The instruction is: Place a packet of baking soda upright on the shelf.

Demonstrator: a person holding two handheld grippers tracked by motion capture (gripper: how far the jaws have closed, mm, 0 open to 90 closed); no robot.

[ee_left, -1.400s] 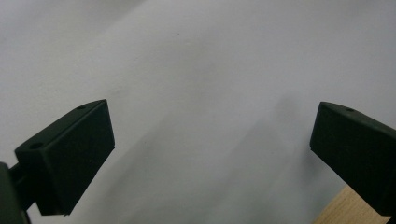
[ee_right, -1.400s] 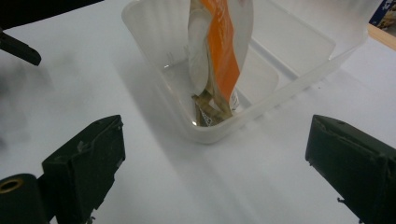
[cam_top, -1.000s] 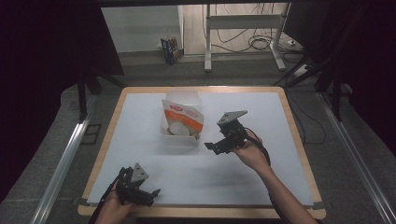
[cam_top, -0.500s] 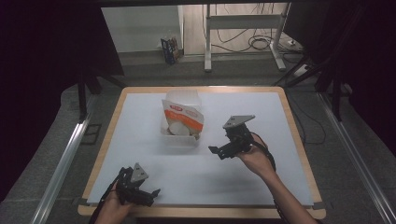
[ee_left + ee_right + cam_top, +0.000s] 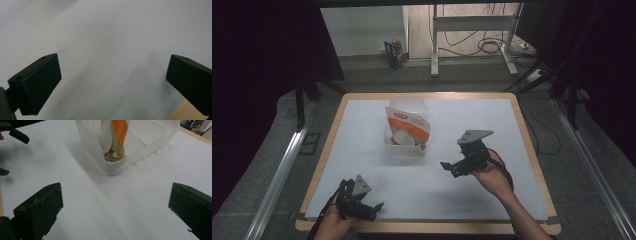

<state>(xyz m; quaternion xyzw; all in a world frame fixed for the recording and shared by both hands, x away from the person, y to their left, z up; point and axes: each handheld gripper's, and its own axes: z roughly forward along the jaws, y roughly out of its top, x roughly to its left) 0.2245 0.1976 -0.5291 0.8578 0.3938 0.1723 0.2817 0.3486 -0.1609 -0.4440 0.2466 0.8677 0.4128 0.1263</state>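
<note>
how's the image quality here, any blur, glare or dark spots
High view: the white table is bright and evenly lit, the surroundings nearly black. Left gripper view: the black tongs look soft and near, with a faint shadow on the sheet between them. Right gripper view: the translucent container is sharp enough, washed out toward the top, throwing a soft shadow.

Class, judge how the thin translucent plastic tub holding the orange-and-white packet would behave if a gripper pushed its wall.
The plastic tub has thin, see-through walls, so it would probably flex. It looks light and may slide on the smooth white table. The tall packet leaning inside might topple.
</note>
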